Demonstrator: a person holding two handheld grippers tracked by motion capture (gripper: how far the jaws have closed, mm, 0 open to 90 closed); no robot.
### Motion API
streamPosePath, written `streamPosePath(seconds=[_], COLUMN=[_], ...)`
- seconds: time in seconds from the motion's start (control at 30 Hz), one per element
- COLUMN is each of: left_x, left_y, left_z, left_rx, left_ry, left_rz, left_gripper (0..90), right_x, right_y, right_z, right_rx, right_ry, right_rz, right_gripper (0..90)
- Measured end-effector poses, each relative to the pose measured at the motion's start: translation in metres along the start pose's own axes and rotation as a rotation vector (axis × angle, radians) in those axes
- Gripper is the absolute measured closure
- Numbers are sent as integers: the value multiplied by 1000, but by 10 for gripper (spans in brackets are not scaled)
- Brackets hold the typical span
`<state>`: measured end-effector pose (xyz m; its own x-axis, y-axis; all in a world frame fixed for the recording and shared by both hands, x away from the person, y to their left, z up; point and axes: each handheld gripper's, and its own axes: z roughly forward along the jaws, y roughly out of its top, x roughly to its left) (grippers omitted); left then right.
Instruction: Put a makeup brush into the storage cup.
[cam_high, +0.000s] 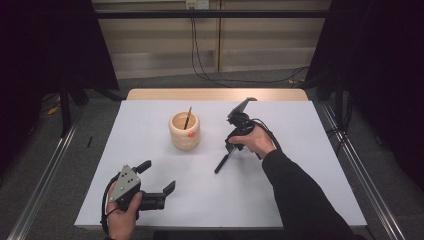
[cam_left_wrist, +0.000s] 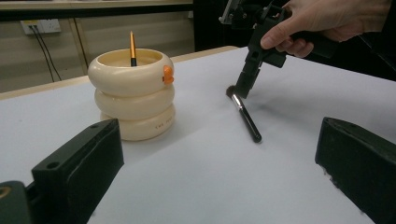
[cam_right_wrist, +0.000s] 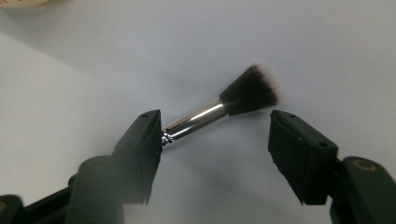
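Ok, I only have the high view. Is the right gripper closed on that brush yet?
Observer: No. In the right gripper view the right gripper has its jaws apart. The brush lies between them, not clamped.
Operator: Which end is in there?
Observer: The bristles, dark with pale tips, plus the silver ferrule close beside one jaw.
Operator: What's standing in the holder?
Observer: From the left gripper view, a thin stick with an orange shaft stands in the cream holder.
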<state>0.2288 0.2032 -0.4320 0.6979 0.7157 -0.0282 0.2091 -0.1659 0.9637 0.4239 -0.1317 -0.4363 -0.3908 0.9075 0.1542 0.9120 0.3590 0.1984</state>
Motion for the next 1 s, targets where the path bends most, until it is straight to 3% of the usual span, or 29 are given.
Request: streamPosePath(seconds=[0.2,0.33,0.9,1.0], left_x=[1,0,-1,-1], left_y=[0,0,0,0], left_z=[0,-1,0,0], left_rx=[-6,-3,-2,-4], left_ry=[-5,14,2,4], left_rz=[-4,-2,2,-1], left_gripper=[9,8,8,8], right_x=[2,1,2,3], right_y=[1,1,3,3], right_z=[3,4,10,11], right_rx=[9,13,15,16], right_ry=[4,4,8,1], right_rz=[28,60,138,133], right_gripper=[453,491,476,474])
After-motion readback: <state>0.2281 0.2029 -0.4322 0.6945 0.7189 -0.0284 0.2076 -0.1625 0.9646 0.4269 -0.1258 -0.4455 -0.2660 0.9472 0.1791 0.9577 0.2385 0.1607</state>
